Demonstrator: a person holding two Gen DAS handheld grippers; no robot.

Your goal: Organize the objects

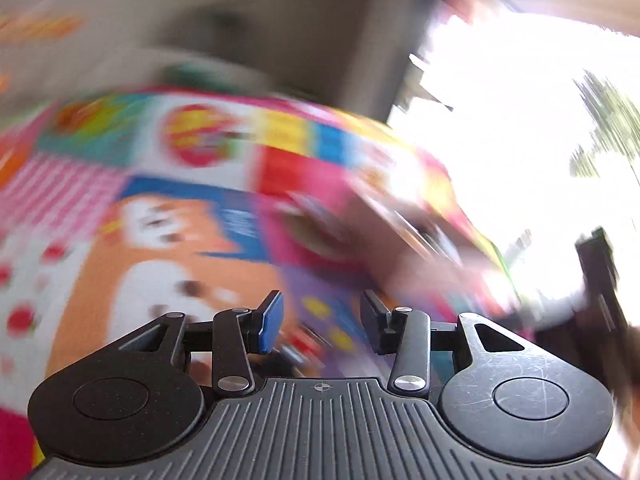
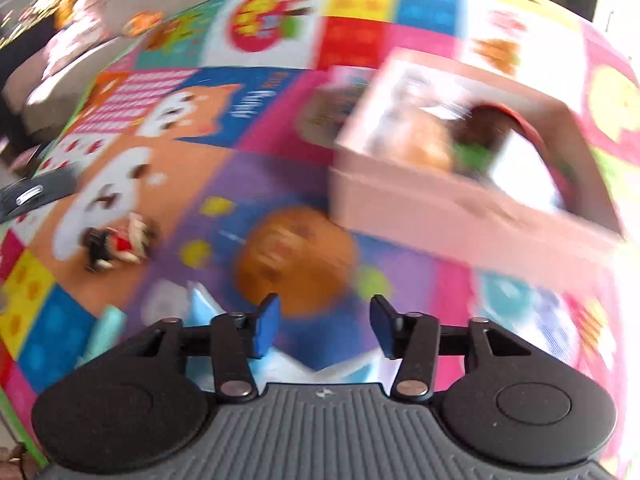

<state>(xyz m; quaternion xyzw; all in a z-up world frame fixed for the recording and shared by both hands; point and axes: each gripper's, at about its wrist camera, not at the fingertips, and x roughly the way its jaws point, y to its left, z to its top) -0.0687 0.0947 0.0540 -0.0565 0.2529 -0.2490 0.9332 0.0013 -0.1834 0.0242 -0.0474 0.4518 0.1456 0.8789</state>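
Both wrist views are heavily motion-blurred, so I record only what I can make out. My right gripper [image 2: 323, 326] has its jaws apart with nothing between them; the blue pads [image 2: 267, 330] are bare. It hangs above a colourful patchwork play mat [image 2: 248, 120]. Just ahead of the fingertips lies an orange-brown rounded toy [image 2: 296, 254], resting on a purple square of the mat and not touched by either finger. Beyond it and to the right stands a pink box [image 2: 460, 204], open at the top, with several blurred items inside, one brownish, one green; I cannot identify them. The orange toy lies just beside the box's near wall. To the left on the mat is a small black, white and red toy [image 2: 118, 246], well apart from the box. Something light blue [image 2: 208, 304] shows under the left finger; its form is unclear. My left gripper [image 1: 322, 322] is likewise spread wide and holds nothing, over the same mat [image 1: 140, 216]. A pinkish smear right of centre [image 1: 384, 236] may be the box; I cannot tell. Bright window glare [image 1: 520, 120] washes out the right side.
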